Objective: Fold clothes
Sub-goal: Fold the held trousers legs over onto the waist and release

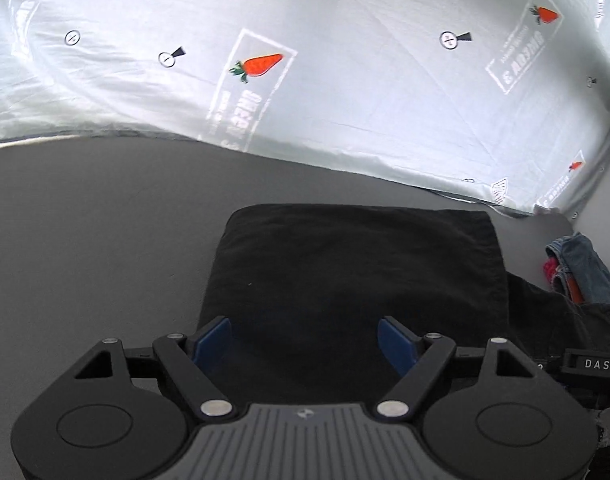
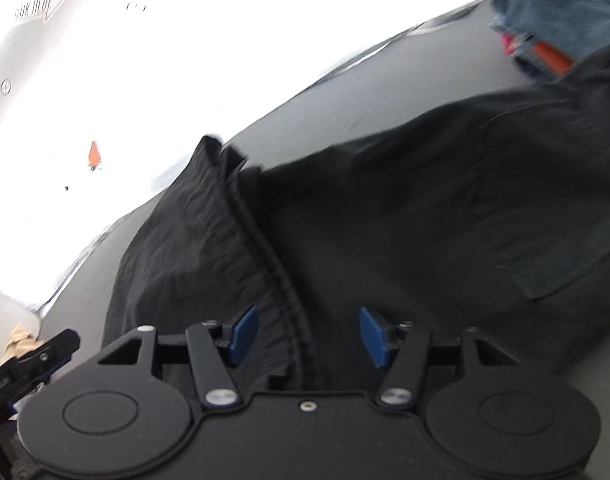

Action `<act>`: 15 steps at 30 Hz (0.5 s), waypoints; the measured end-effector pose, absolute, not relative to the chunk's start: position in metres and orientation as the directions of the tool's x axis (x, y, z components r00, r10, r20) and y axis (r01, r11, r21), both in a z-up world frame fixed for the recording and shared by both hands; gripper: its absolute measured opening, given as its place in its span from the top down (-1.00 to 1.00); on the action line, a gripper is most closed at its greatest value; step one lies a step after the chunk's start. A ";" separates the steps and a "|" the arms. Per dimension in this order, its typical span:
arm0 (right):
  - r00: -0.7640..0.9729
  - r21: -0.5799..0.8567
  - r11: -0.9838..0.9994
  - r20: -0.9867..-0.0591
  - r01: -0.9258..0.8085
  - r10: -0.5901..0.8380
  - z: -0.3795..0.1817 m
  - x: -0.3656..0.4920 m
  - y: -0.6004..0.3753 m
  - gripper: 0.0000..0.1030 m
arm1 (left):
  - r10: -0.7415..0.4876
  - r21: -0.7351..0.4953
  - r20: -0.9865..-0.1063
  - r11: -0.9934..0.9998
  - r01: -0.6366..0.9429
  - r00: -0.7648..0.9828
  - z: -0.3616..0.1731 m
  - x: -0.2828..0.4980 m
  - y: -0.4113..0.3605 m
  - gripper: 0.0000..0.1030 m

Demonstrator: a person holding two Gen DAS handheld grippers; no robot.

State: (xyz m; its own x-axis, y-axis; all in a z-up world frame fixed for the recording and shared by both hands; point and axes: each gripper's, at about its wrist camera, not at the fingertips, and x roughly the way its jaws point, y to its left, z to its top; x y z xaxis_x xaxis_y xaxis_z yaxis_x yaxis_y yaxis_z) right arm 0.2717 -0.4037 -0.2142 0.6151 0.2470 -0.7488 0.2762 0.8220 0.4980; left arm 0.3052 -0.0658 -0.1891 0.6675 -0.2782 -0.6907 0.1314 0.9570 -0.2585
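Observation:
A black garment [image 1: 357, 280] lies folded into a rectangle on the grey surface [image 1: 97, 232]. My left gripper [image 1: 305, 344] is open just above its near edge, blue pads [image 1: 213, 340] apart and empty. In the right wrist view the same black garment [image 2: 385, 220] shows a stitched seam [image 2: 265, 248] and a flap on the right. My right gripper [image 2: 309, 334] is open over the seam, holding nothing. The left gripper's body [image 2: 29, 360] shows at the lower left of that view.
A pale sheet printed with carrots [image 1: 305, 60] covers the far part of the surface. A pile with blue denim and red cloth [image 1: 581, 264] lies at the right; it also shows in the right wrist view [image 2: 557, 20]. A beige item [image 2: 21, 344] sits at the far left.

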 end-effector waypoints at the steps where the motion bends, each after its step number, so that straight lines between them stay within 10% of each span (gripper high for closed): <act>1: 0.587 0.483 0.833 -0.768 0.270 0.255 -0.220 0.278 -0.395 -0.12 | -0.257 -0.251 -0.711 0.962 0.104 0.654 -0.197 0.306 -0.060 -0.57; 8: 0.544 0.251 0.955 -0.829 0.157 0.128 -0.227 0.271 -0.351 -0.25 | -0.187 -0.169 -0.796 0.982 0.084 0.576 -0.236 0.294 -0.061 -0.58; 12: 0.588 0.363 0.896 -0.794 0.257 0.152 -0.210 0.255 -0.374 0.70 | -0.184 -0.131 -0.798 0.982 0.133 0.574 -0.233 0.304 -0.070 -0.65; 15: 0.635 0.522 0.796 -0.735 0.304 0.239 -0.190 0.235 -0.404 0.93 | -0.172 -0.120 -0.803 0.985 0.127 0.571 -0.234 0.305 -0.069 -0.78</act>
